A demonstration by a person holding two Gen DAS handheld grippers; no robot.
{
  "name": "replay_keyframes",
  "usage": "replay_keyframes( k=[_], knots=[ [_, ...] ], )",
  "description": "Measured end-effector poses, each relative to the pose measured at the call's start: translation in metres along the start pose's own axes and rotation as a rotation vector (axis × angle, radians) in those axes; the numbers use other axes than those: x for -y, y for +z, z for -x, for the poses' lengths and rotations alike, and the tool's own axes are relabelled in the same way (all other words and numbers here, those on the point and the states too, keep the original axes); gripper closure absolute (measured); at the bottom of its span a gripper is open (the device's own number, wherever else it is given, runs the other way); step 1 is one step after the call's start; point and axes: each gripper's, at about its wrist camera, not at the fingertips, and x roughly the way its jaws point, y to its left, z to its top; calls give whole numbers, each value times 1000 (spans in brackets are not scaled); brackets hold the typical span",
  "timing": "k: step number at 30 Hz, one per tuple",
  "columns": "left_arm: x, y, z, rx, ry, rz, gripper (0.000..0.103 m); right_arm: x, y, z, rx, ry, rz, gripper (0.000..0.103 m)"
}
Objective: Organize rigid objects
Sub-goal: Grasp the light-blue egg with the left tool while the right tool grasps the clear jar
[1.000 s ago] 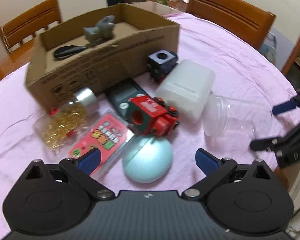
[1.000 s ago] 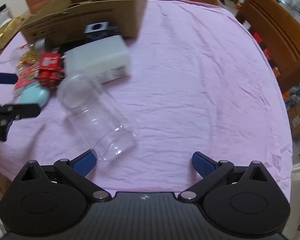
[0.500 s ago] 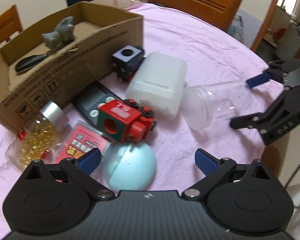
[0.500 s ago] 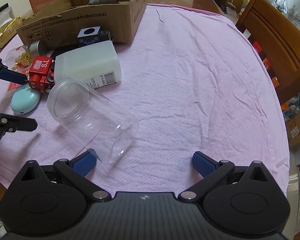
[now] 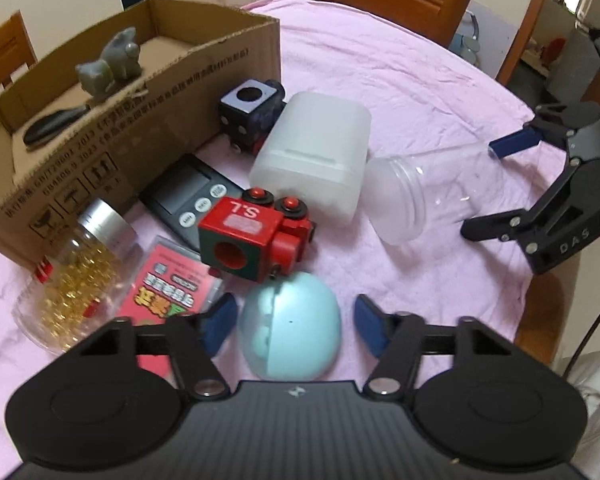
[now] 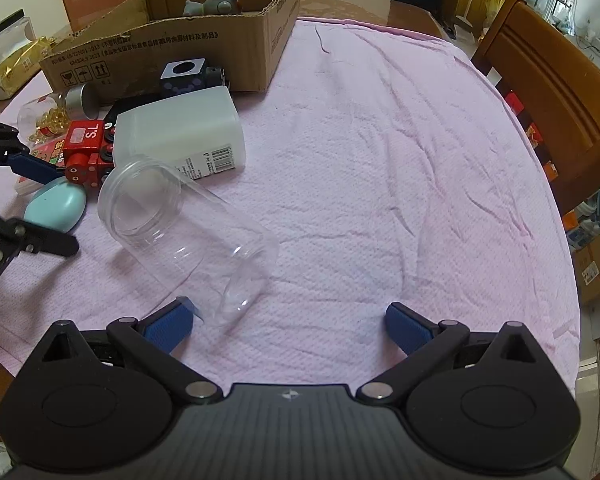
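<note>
- Left wrist view has the pale blue egg-shaped case (image 5: 290, 326) sitting right between my left gripper (image 5: 292, 322) pads, down on the pink tablecloth (image 5: 400, 80). Jaws are closing in on it; both pads sit just off its sides with slivers of gap, so not a grip as far as I can see.
- Just beyond the egg is the red toy block (image 5: 256, 236), touching or nearly touching its far edge. A red card pack (image 5: 168, 284) and a jar of gold capsules (image 5: 80, 272) lie off to the left.
- Behind those: a black remote-ish gadget (image 5: 192, 196), a white plastic container (image 5: 316, 156) on its side, and a dark cube toy (image 5: 252, 116) up against the cardboard box (image 5: 140, 120).
- A grey animal figure (image 5: 112, 64) and something flat and black are in the box.
- Right wrist view: my right gripper (image 6: 288, 320) is spread wide, holding nothing. A clear jar (image 6: 188, 236) lies on its side, its base just by the left pad.
</note>
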Motion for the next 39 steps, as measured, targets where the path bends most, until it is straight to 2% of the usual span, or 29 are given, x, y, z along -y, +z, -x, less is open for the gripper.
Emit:
replay_keyframes(
  k=[3, 9, 16, 22, 23, 26, 30, 39],
  knots=[
    [2, -3, 2, 5, 19, -8, 51, 0, 0, 0, 0, -2, -4, 0],
    [0, -18, 10, -7, 84, 115, 51, -8, 2, 3, -72, -5, -27, 0],
    [-15, -40, 22, -19, 181, 290, 51, -30, 7, 18, -68, 131, -66, 0],
    [-19, -46, 26, -17, 193, 316, 48, -41, 30, 19, -35, 181, -104, 0],
    [-19, -46, 27, -18, 191, 317, 45, -42, 33, 18, -30, 178, -105, 0],
    [-19, -46, 27, -6, 174, 320, 43, -42, 44, 11, -33, 154, -116, 0],
    [-20, -49, 28, -4, 159, 321, 43, -44, 55, 5, -22, 145, -129, 0],
    [-22, -49, 27, -12, 182, 340, 47, -62, 59, -1, -35, 30, -39, 0]
  ],
)
